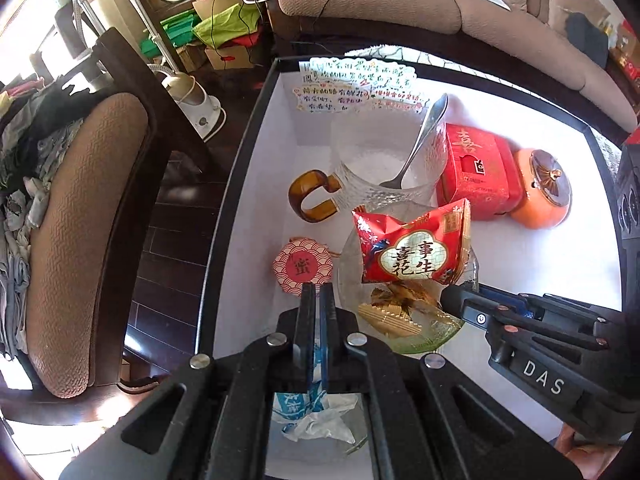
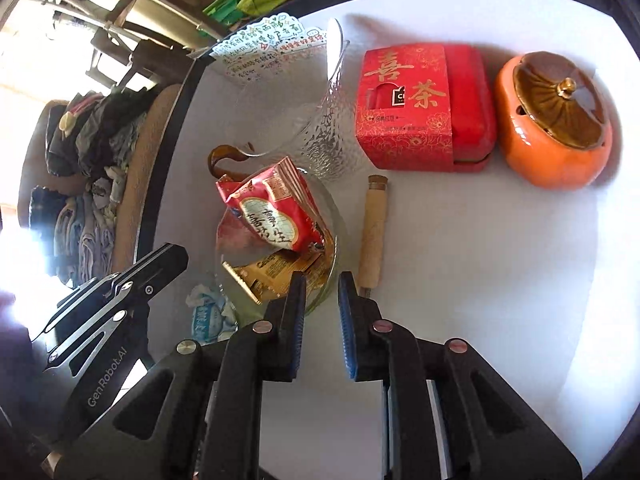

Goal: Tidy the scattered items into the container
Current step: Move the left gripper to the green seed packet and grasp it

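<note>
A clear glass bowl (image 1: 420,342) sits on the white table and holds a red snack packet (image 1: 412,248) and gold wrappers (image 1: 394,308). My left gripper (image 1: 318,292) is shut, just left of the bowl, above a crumpled blue-white wrapper (image 1: 316,416). A small round red-lidded jar (image 1: 303,267) lies just beyond its tips. My right gripper (image 2: 322,280) is open and empty, at the near rim of the bowl (image 2: 332,216). The red packet (image 2: 276,216) and gold wrappers (image 2: 268,276) show there, and a wooden-handled tool (image 2: 372,232) lies right of the bowl.
A glass pitcher (image 1: 384,152) with an amber handle and a metal spoon (image 1: 420,140) stands behind the bowl. A red tea box (image 2: 420,108) and an orange lidded pot (image 2: 556,120) stand at the far right. A decorated card (image 1: 360,84) stands at the back; chairs lie left.
</note>
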